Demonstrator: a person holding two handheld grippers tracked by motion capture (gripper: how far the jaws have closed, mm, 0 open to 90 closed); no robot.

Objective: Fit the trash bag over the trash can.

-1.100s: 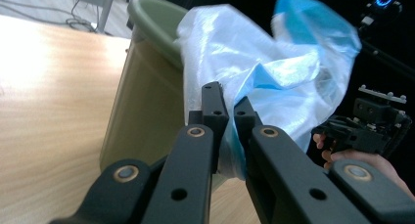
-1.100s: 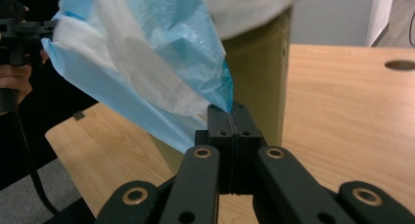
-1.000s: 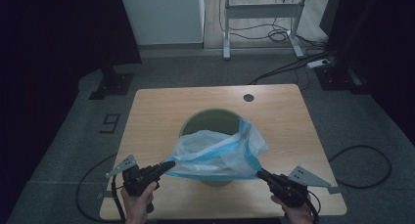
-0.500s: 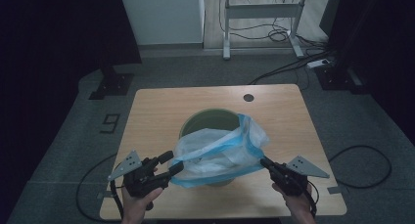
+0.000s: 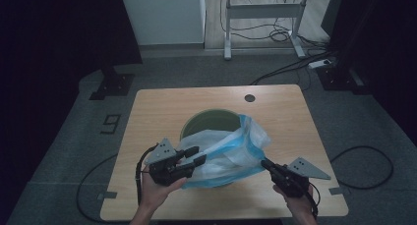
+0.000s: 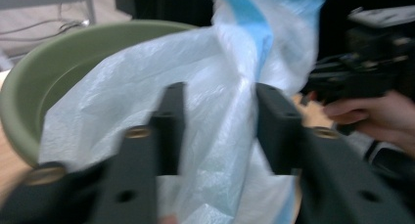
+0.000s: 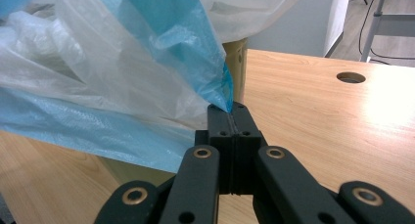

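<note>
A green round bin (image 5: 211,118) stands mid-table with a white and blue plastic bag (image 5: 231,146) draped over its near side. My left gripper (image 5: 199,154) hovers at the bag's left end. Its jaws have just been closing, and a fold of the bag (image 6: 220,62) hangs between the fingers (image 6: 171,121) without being pinched. The bin's rim (image 6: 73,53) curves behind that fold. My right gripper (image 5: 264,163) is shut on the bag's blue edge (image 7: 215,72), with the film pinched at its tips (image 7: 233,109).
The wooden table (image 5: 157,112) has a cable hole (image 5: 250,98) at the far right. On the floor lie cables (image 5: 364,171) and a marker reading 9 (image 5: 111,123). A desk frame (image 5: 260,11) stands beyond the table.
My left gripper let go of the bag's left edge, opened wide, rose and moved in over the bag, then narrowed again. The right gripper kept its grip and stayed put.
</note>
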